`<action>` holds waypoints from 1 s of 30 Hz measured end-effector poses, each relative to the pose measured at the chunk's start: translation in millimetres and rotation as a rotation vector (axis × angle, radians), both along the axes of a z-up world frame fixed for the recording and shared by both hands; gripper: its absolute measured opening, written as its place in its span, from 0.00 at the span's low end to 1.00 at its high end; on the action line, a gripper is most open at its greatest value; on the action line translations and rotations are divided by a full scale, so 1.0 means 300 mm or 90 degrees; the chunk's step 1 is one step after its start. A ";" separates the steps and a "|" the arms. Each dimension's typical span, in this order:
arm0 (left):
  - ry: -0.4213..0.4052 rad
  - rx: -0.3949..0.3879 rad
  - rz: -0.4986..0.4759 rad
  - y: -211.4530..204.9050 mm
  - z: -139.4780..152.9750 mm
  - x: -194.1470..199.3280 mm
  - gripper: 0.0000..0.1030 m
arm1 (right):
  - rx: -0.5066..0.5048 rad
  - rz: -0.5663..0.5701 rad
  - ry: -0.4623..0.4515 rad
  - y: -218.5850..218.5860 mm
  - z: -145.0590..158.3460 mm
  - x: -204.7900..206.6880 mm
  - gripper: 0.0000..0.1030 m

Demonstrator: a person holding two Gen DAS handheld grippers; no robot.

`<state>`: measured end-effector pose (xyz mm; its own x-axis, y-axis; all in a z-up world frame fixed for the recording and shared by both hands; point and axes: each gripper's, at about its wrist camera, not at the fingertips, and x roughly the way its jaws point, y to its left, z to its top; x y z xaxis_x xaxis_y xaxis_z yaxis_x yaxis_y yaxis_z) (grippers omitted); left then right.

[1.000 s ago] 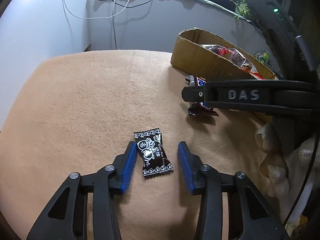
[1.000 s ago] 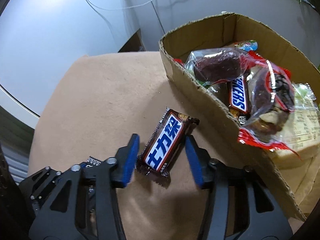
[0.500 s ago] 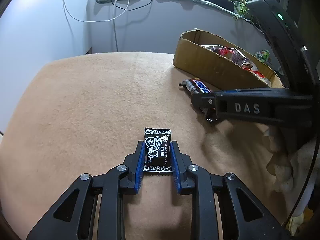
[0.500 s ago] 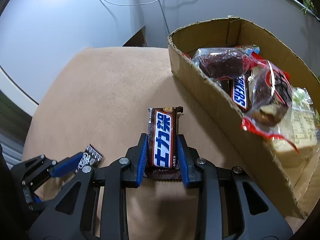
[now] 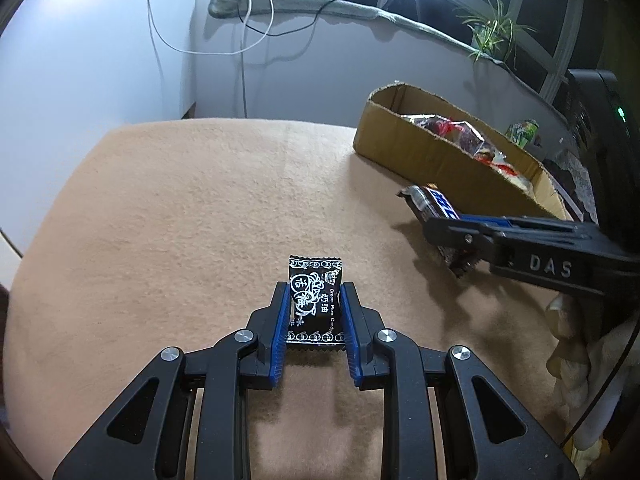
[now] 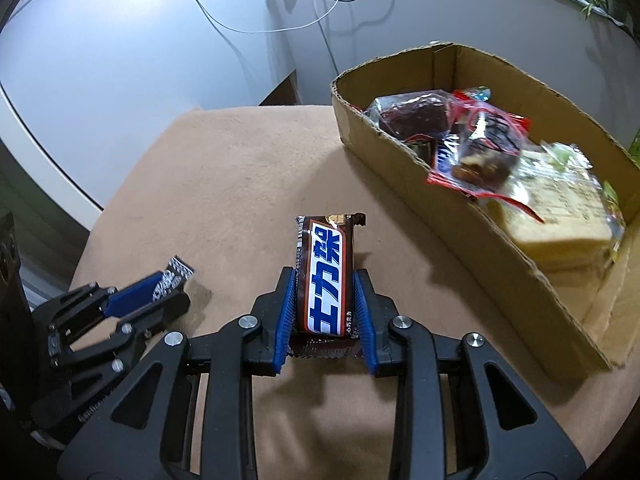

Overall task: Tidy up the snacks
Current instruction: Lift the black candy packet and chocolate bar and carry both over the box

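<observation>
My left gripper (image 5: 314,300) is shut on a small black candy packet (image 5: 314,300) with white print, held a little above the tan cloth. My right gripper (image 6: 325,284) is shut on a brown Snickers bar (image 6: 326,276) with a blue and white label, lifted off the cloth. The bar also shows in the left wrist view (image 5: 434,204), in the right gripper's jaws. The left gripper and its candy (image 6: 174,274) show at the left of the right wrist view. A cardboard box (image 6: 472,216) holding several wrapped snacks stands to the right.
The tan cloth (image 5: 192,208) covers the table, which ends at a white wall with hanging cables (image 5: 240,40). The box also shows at the right of the left wrist view (image 5: 420,152). A potted plant (image 5: 492,28) stands on the sill behind.
Both grippers closed on their snacks, the left on the black candy and the right on the Snickers bar, and both have lifted them off the cloth.
</observation>
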<state>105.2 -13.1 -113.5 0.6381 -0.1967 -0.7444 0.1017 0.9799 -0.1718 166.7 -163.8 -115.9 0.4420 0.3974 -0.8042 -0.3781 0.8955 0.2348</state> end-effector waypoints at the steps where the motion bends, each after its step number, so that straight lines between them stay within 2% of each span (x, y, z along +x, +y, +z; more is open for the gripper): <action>1: -0.003 -0.002 0.000 -0.001 0.005 -0.004 0.22 | 0.004 -0.001 -0.001 -0.008 0.004 -0.010 0.29; 18: -0.084 -0.013 -0.023 -0.057 0.162 -0.003 0.22 | 0.043 -0.014 -0.056 -0.135 0.175 -0.067 0.29; 30: -0.105 -0.031 -0.050 -0.116 0.222 0.050 0.22 | 0.054 -0.060 -0.085 -0.271 0.240 -0.063 0.29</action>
